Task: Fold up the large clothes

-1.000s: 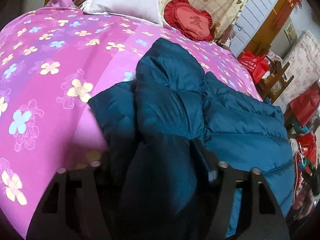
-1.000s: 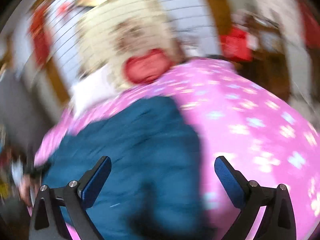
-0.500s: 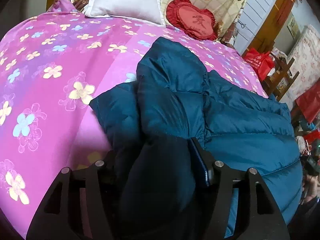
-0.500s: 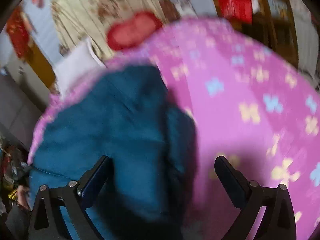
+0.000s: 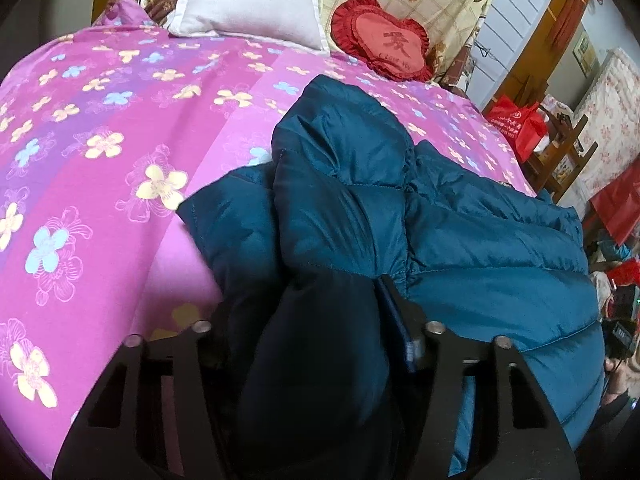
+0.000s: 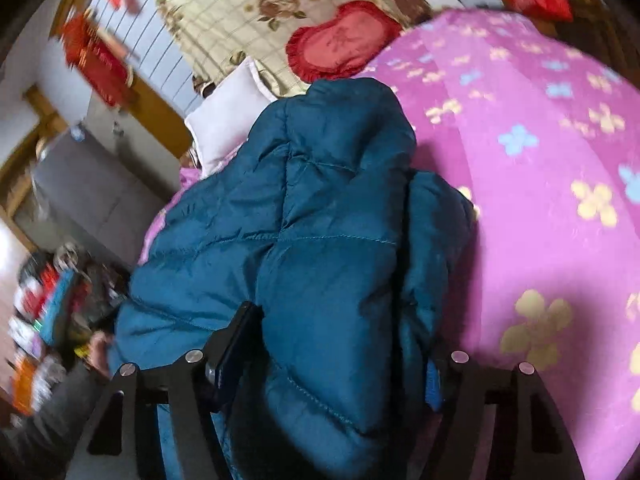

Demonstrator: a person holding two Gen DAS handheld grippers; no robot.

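A teal quilted puffer jacket [image 5: 460,240] lies bunched on a pink flowered bedspread [image 5: 100,160]. My left gripper [image 5: 308,312] is at the jacket's near edge. A thick dark fold fills the gap between its closing jaws, and the blue right pad [image 5: 400,328] presses on the fabric. In the right wrist view the jacket [image 6: 320,200] rises as a ridge from my right gripper [image 6: 340,332]. Its jaws are closing on a padded fold, with the left pad [image 6: 236,340] against the fabric and the right pad mostly hidden behind it.
A white pillow [image 5: 248,4] and a red heart cushion [image 5: 384,44] lie at the head of the bed. A red bag [image 5: 516,120] sits on a wooden chair beyond the bed's right side. Cluttered goods [image 6: 48,312] and a person's hand [image 6: 100,350] show on the left.
My right gripper swung down onto the jacket and its wide-open jaws closed around a fold. The left gripper stayed put, its jaws slightly narrower on the fabric.
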